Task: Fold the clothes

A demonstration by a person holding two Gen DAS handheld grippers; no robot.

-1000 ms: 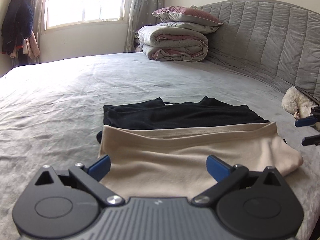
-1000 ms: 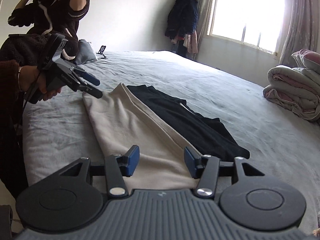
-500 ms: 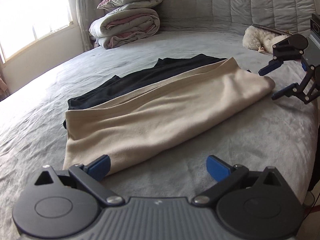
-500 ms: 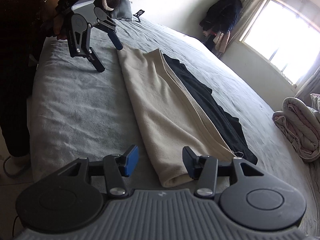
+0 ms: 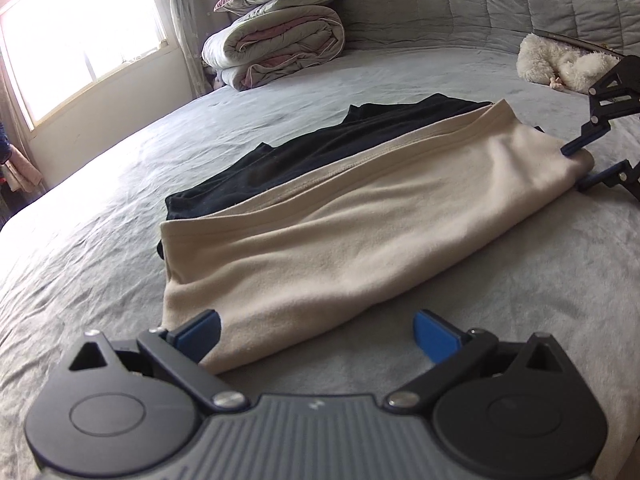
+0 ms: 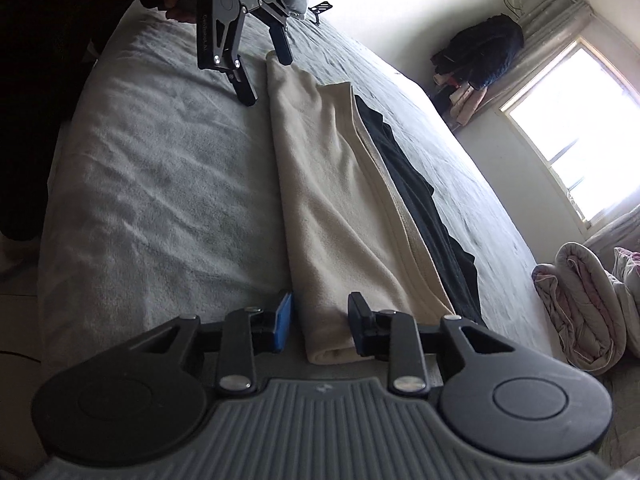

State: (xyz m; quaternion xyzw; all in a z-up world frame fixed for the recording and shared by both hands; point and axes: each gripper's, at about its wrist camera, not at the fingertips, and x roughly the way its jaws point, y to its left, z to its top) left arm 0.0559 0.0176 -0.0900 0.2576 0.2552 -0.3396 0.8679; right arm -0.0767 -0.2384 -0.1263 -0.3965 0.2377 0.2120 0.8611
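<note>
The left gripper (image 5: 316,330) points down at a slant, its jaws wide apart. The right gripper (image 6: 320,326) tilts down too. Its jaws have just been closing, with cloth between them, one pad not yet touching.

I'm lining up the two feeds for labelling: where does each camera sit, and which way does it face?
Left wrist: on the left hand-held gripper, open at one end of the beige garment, facing the headboard; own fingers show.
Right wrist: on the right hand-held gripper, closing round the other end, facing the window; own fingers show.
Shared: garment, bed, each other's gripper.
</note>
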